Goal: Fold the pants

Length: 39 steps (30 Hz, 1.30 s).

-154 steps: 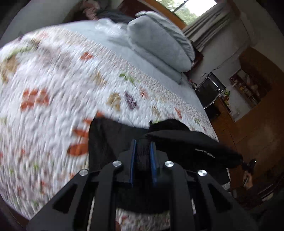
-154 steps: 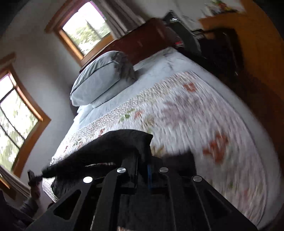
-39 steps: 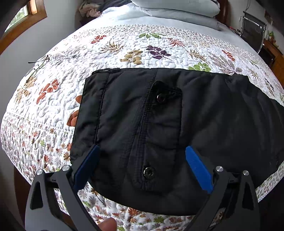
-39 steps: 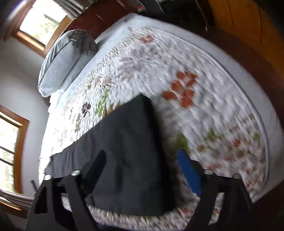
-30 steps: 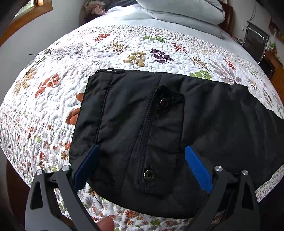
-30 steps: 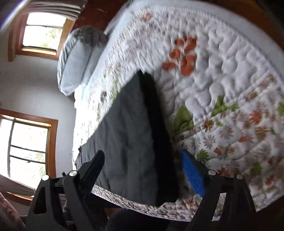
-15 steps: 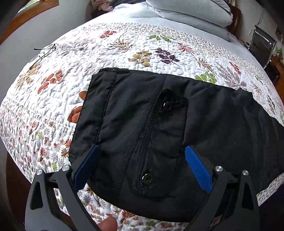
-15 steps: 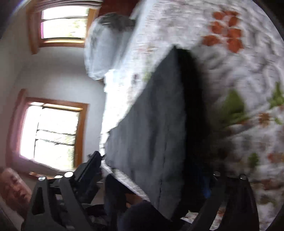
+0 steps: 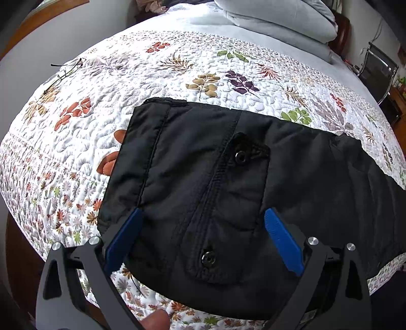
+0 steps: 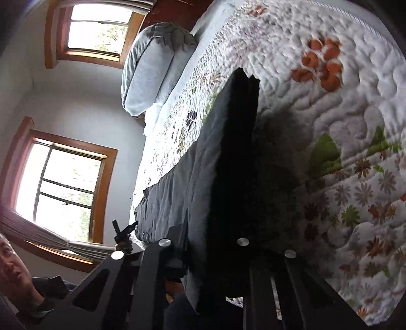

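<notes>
Black pants (image 9: 215, 182) lie flat along the near edge of a floral quilt (image 9: 177, 63), waistband to the left, snap-button pocket flap facing up. My left gripper (image 9: 203, 236) is open, its blue fingers (image 9: 124, 236) spread above the waist end, holding nothing. In the right wrist view the leg end of the pants (image 10: 223, 162) fills the space between the fingers of my right gripper (image 10: 218, 253). The dark cloth hides the fingertips. The gripper looks closed in on the hem, but the cloth hides how the jaws stand.
Grey pillows (image 9: 276, 12) lie at the head of the bed. Eyeglasses (image 9: 63, 71) rest on the quilt's far left. A chair (image 9: 378, 71) stands beyond the right side. Windows (image 10: 61, 177) and the person's face (image 10: 10, 269) show in the right wrist view.
My left gripper stays open and has drifted slightly back from the waist. My right gripper has rolled and moved down onto the leg end, its blue finger now hidden in the cloth.
</notes>
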Each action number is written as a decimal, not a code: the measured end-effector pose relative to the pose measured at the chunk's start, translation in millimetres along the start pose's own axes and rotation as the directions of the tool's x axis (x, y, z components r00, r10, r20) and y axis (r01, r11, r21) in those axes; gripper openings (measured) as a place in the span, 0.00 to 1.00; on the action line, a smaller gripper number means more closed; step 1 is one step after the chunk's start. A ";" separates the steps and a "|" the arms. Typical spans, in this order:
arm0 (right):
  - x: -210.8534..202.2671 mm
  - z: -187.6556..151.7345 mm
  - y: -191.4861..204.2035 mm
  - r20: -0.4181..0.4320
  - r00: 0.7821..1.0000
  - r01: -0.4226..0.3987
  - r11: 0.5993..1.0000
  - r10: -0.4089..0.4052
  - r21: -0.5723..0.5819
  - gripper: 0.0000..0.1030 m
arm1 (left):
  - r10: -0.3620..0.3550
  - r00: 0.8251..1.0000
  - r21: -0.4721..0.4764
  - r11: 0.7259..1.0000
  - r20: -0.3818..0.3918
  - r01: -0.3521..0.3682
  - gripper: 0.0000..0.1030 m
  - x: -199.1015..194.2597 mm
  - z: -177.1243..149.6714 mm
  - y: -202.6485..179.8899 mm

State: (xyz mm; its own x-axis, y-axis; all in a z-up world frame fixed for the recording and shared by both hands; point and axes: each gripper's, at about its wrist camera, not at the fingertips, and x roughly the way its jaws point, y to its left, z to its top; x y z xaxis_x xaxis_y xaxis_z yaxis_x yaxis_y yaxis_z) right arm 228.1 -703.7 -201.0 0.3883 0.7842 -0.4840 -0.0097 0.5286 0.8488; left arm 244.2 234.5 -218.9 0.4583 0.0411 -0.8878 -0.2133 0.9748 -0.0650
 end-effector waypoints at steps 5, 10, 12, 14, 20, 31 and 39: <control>-1.9 4.9 38.1 0.007 0.998 0.062 0.997 -0.062 -0.047 0.16 | -0.034 0.999 -0.010 0.999 0.012 0.034 0.94 -1.1 0.2 5.0; 2.4 10.8 91.4 0.008 0.992 0.126 0.986 -0.126 -0.112 0.16 | -0.076 0.997 -0.019 0.997 0.025 0.076 0.94 -3.4 -0.9 8.8; 2.7 10.5 108.4 0.011 0.990 0.139 0.981 -0.139 -0.137 0.16 | -0.094 0.995 -0.023 0.995 0.031 0.094 0.94 -4.2 -1.6 11.1; 4.8 10.4 126.6 0.010 0.988 0.154 0.973 -0.154 -0.171 0.16 | -0.110 0.993 -0.023 0.994 0.036 0.111 0.94 -4.9 -2.0 13.1; 26.1 11.3 194.8 0.010 0.980 0.196 0.944 -0.200 -0.267 0.16 | -0.158 0.986 -0.019 0.987 0.060 0.160 0.94 -9.9 -2.8 17.1; 157.2 -14.3 344.3 -0.068 0.922 0.301 0.817 -0.381 -0.492 0.16 | -0.236 0.967 0.008 0.972 0.093 0.236 0.94 -26.1 -7.4 22.3; 303.2 -59.2 379.1 -0.143 0.829 0.368 0.720 -0.541 -0.588 0.14 | -0.267 0.953 0.055 0.964 0.143 0.261 0.94 -50.7 -11.8 34.2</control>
State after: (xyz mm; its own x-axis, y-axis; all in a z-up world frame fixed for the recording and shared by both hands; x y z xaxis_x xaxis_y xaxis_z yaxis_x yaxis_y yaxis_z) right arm 287.6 -246.2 -38.5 0.1949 0.4108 -0.8907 -0.4063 0.8603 0.3079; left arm 203.6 263.1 -181.5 0.6170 -0.1895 -0.7638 -0.0380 0.9623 -0.2695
